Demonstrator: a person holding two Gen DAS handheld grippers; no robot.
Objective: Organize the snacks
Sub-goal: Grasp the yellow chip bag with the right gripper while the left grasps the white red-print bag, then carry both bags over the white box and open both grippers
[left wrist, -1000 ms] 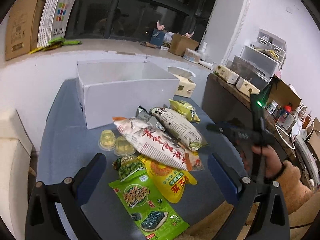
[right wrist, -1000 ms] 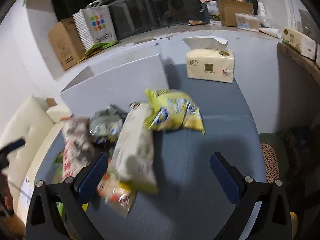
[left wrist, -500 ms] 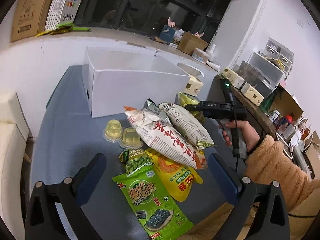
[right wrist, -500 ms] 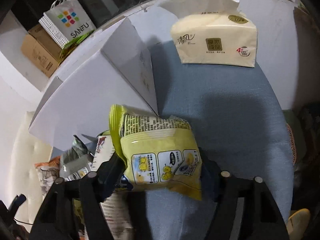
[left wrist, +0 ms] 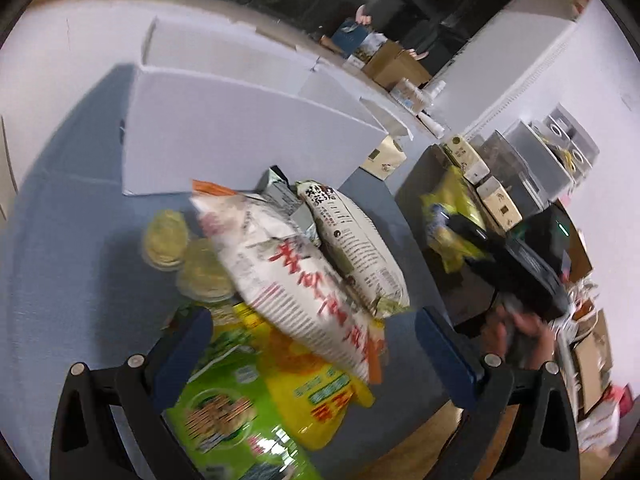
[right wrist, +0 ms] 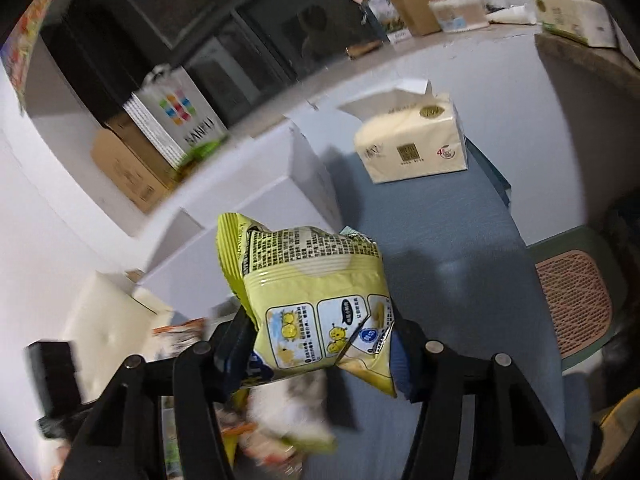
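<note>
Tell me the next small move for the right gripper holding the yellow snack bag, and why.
Probably carry it over the open white cardboard box and release. The right gripper has just closed on the yellow snack bag, which hangs lifted off the blue table, with the box just beyond.

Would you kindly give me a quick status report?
Right tool shut on yellow bag, lifted off table. Left tool open, empty, over snack pile. White box open, path unblocked.

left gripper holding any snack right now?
No. The left gripper has its fingers spread wide above the snack pile, touching no packet.
</note>
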